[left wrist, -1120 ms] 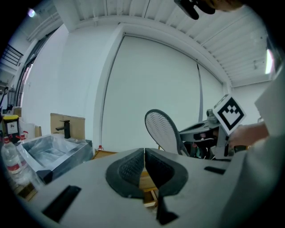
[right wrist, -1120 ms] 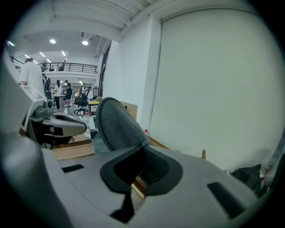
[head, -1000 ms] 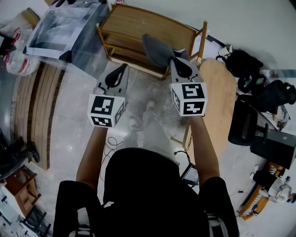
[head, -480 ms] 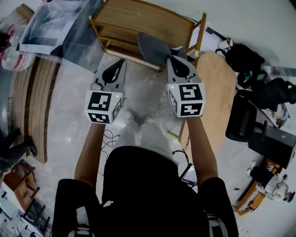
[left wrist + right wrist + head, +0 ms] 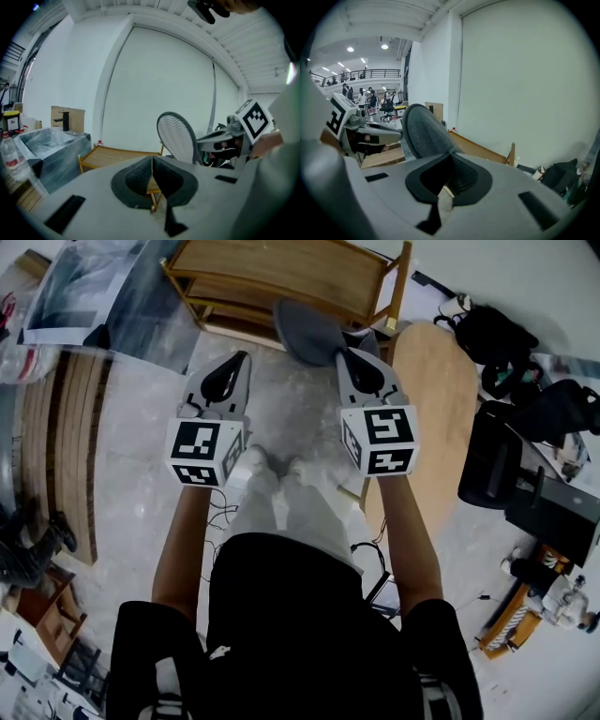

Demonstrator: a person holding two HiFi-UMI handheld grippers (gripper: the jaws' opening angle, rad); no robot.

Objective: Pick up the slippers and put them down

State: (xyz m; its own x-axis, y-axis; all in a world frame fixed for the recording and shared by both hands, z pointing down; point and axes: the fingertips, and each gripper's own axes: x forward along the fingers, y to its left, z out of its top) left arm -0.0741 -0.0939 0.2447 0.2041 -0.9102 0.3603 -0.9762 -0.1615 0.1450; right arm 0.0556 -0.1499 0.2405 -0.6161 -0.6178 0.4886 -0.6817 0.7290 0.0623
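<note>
My right gripper (image 5: pixel 349 352) is shut on the heel edge of a grey slipper (image 5: pixel 305 331), which hangs in the air in front of the low wooden rack (image 5: pixel 281 277). From the right gripper view the slipper's felt upper (image 5: pixel 424 131) rises to the left of the jaws (image 5: pixel 451 157). In the left gripper view its ribbed sole (image 5: pixel 177 136) stands upright, with the right gripper (image 5: pixel 220 138) behind it. My left gripper (image 5: pixel 242 360) is level with the right one and to its left. Its pads (image 5: pixel 152 159) meet with nothing between them.
An oval wooden board (image 5: pixel 436 418) lies on the floor to the right, with black bags (image 5: pixel 502 343) and a dark case (image 5: pixel 553 517) beyond it. A plastic-wrapped unit (image 5: pixel 84 287) and wooden slats (image 5: pixel 70 446) are on the left. The person's shoes (image 5: pixel 272 465) stand below the grippers.
Both grippers have sunk and drawn back from the rack, the right one still carrying the slipper. The rack now sits higher in the head view.
</note>
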